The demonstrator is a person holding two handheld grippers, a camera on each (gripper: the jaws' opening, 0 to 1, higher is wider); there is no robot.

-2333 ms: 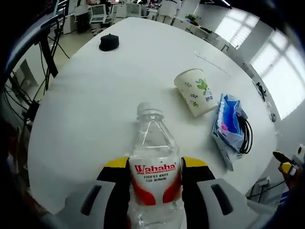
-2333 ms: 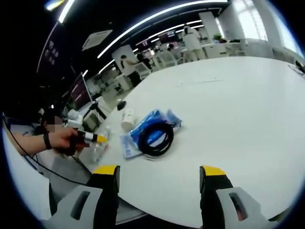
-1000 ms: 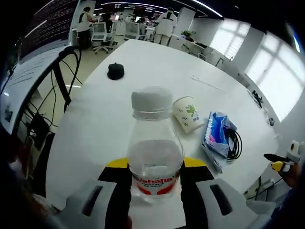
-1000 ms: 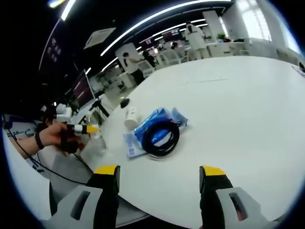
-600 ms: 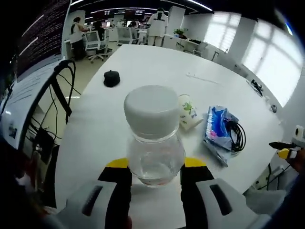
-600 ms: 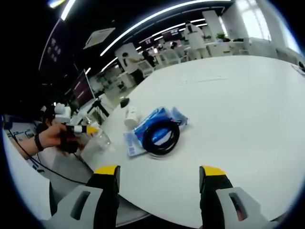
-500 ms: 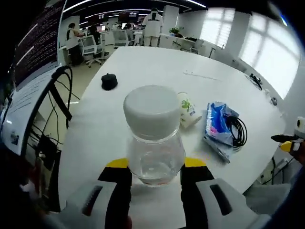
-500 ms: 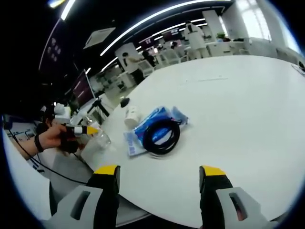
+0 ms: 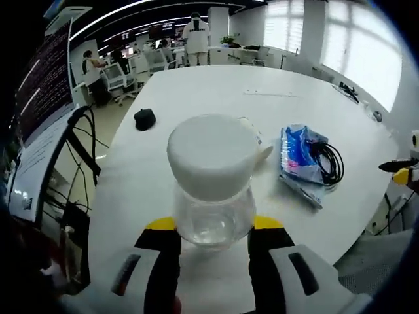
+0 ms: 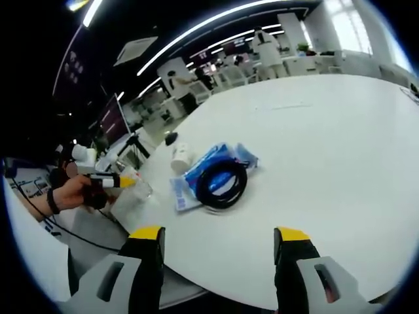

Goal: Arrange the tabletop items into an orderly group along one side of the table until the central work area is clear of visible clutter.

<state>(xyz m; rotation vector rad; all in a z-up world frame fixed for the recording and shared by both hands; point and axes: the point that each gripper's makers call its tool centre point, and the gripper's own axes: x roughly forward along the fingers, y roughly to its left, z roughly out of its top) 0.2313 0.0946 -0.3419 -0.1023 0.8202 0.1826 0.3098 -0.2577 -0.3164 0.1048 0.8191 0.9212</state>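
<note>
Change: over the last couple of seconds the water bottle [image 9: 211,190] has gone from lying flat on the bench [image 9: 196,85], label up, to standing raised in the left gripper [image 9: 211,230], its white cap [image 9: 209,152] now towards the camera.
Left gripper: clenched on the bottle's clear body, yellow-tipped jaws on either side; in the right gripper view it sits with the person's hand [image 10: 69,191] at the bench's near-left edge.
Right gripper: [image 10: 218,245] jaws spread wide with nothing between them, hovering above the bench edge as it did before.
Bottle position: lifted off the surface, above the bench's near edge.
Other items: paper cup [image 10: 177,159] on its side, blue packet [image 9: 298,152] with the coiled black cable [image 9: 327,161] on it, a small black object [image 9: 144,118] further off.
Meaning for the task: the bottle is picked up but not yet placed; the cup, packet and cable are unmoved, so probably most of the tidying remains.
</note>
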